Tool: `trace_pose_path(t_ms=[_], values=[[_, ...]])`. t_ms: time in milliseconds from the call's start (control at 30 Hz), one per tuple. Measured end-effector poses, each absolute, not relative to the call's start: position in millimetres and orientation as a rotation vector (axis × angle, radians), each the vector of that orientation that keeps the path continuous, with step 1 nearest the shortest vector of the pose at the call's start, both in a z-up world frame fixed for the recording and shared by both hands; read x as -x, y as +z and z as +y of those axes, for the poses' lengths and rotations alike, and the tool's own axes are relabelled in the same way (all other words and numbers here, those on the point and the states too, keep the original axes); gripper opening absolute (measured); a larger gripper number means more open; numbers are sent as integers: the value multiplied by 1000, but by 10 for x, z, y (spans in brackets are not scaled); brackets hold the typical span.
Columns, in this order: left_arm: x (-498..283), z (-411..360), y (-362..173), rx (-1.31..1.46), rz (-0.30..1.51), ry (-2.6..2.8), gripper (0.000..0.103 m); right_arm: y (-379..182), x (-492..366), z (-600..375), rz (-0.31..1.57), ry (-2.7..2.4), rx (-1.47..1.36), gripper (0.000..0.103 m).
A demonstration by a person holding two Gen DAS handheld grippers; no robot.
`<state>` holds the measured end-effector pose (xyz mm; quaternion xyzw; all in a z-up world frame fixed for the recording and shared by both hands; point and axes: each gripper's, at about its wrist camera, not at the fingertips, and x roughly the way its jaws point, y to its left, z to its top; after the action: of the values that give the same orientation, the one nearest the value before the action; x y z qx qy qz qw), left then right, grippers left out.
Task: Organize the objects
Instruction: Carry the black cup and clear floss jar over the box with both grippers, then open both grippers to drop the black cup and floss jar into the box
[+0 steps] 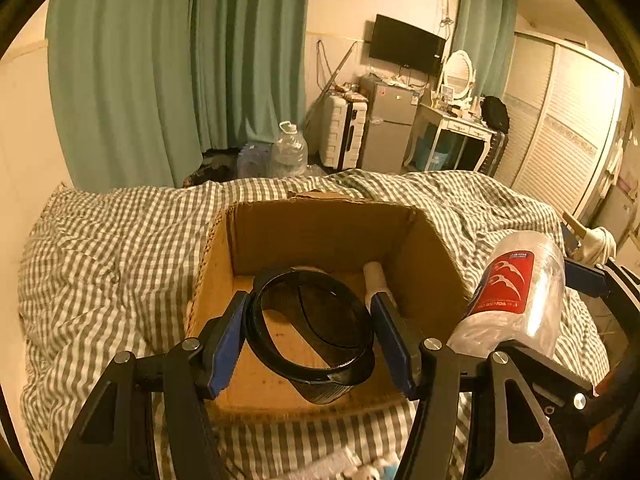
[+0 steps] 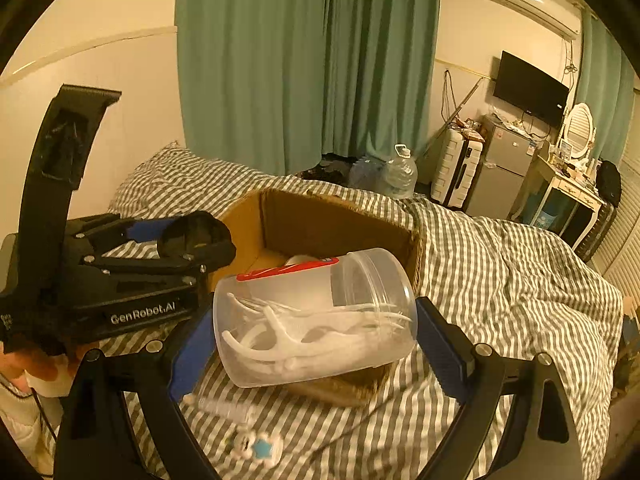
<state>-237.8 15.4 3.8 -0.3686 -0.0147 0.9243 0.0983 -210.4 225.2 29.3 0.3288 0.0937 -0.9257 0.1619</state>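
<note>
An open cardboard box sits on the checked bed; it also shows in the right wrist view. My left gripper is shut on a black round strainer and holds it over the box; the left gripper shows from the side in the right wrist view. My right gripper is shut on a clear plastic jar with a red label and white floss picks inside, tilted on its side at the box's near right corner. The jar shows in the left wrist view. A white cylinder lies in the box.
The grey-checked bedspread covers the bed. A small blue-and-white item and a clear tube lie on the bed near me. Beyond the bed stand water jugs, a white suitcase, a fridge and a dressing table.
</note>
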Motion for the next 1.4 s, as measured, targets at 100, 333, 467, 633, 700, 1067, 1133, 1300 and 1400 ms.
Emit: trace_pose_path(t_ms=[100, 333, 467, 633, 700, 1067, 1133, 1300, 1400], values=[[2614, 124, -79, 1134, -43, 2736, 63, 184, 2348, 2193, 278, -2630, -970, 92], [2990, 83, -470, 1236, -3, 2722, 63, -274, 2795, 2112, 284, -2559, -1071, 92], [3120, 39, -645, 1279, 6, 2701, 63, -514, 2970, 2076, 293, -2524, -1129, 92], [3183, 47, -802, 1311, 9, 2679, 63, -715, 3038, 2070, 309, -2488, -1171, 92], [3206, 86, -829, 1319, 30, 2679, 63, -766, 3064, 2069, 314, -2479, -1183, 92], [3183, 171, -842, 1290, 31, 2651, 65, -820, 3040, 2105, 323, -2500, -1227, 93], [3184, 188, -784, 1257, 45, 2661, 70, -773, 3001, 2106, 339, -2522, -1212, 93], [3155, 230, -587, 1168, 110, 2738, 89, -632, 2901, 2060, 393, -2563, -1152, 97], [3134, 201, -476, 1166, 93, 2761, 89, -533, 2862, 2090, 382, -2582, -1125, 98]])
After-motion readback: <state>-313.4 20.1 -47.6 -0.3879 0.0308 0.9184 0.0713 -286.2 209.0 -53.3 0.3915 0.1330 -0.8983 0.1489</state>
